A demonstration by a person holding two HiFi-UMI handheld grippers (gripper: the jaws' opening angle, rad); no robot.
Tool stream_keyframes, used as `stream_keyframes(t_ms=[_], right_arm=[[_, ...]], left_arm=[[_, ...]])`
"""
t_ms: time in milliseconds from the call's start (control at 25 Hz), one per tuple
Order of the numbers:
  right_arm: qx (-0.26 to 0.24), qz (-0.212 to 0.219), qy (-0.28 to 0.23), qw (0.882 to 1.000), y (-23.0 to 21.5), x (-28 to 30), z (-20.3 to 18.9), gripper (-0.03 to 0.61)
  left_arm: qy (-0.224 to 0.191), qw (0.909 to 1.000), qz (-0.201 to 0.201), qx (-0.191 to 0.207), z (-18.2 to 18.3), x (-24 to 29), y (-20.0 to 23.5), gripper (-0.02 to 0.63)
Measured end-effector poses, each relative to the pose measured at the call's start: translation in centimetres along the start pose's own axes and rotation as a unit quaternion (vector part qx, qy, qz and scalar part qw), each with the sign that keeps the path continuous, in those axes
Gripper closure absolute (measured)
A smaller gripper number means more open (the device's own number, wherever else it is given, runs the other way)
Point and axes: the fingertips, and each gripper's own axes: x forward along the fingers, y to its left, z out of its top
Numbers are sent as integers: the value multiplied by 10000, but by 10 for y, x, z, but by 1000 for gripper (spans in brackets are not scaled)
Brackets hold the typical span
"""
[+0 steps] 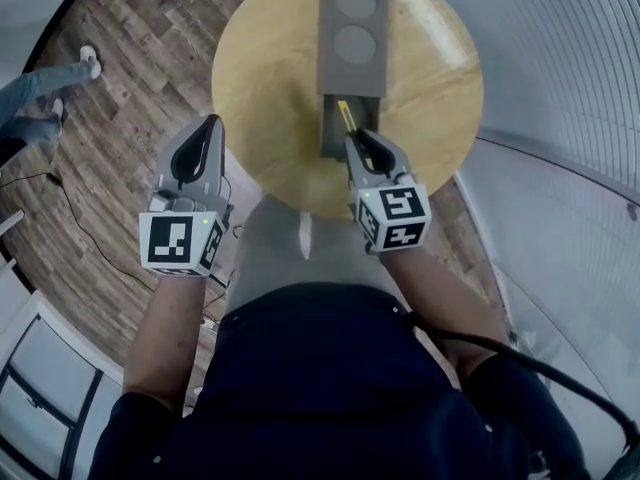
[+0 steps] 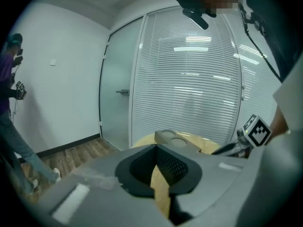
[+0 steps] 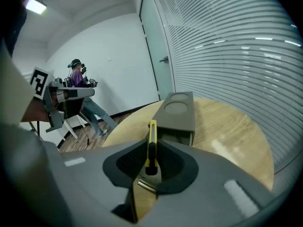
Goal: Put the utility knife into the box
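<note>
One hand-held gripper, the right (image 1: 362, 140), is clamped on the yellow utility knife (image 1: 346, 116) at centre frame, just short of the box (image 1: 352, 38) on the bench (image 1: 260, 88). The left hand-held gripper (image 1: 208, 126), jaws together, holds nothing. If the knife goes in skewed, it may catch the box's rim and twist loose.

Dark navy short-sleeve top (image 1: 330, 388); grey L gripper (image 1: 207, 128) & R gripper (image 1: 360, 141), b/w marker cubes (image 1: 181, 240); black cable (image 1: 540, 368) by R sleeve.
</note>
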Motion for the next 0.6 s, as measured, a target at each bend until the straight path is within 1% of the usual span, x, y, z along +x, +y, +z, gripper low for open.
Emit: stream_keyframes(t_ms=[120,240,360,480,600], right_arm=[[55,-59,36,10000,-6,7,-13,506],[62,-106,79,9999,-8,14,-18,506],[-16,-102,159,9998,-8,16,-20,506],[-167,-115,151,9997,-6,15,-19,506],[-281,-159,104,9994,-6,16,-17,505]], left_arm=[[85,10000,-23,14,-13,7,1,611],[166,9998,-57,1,-22,12,4,611],[264,9996,-124,-63,-31,12,0,611],[299,9993,-207,-26,-33,13,-1,611],[319,9993,-198,-2,-36,16,0,611]])
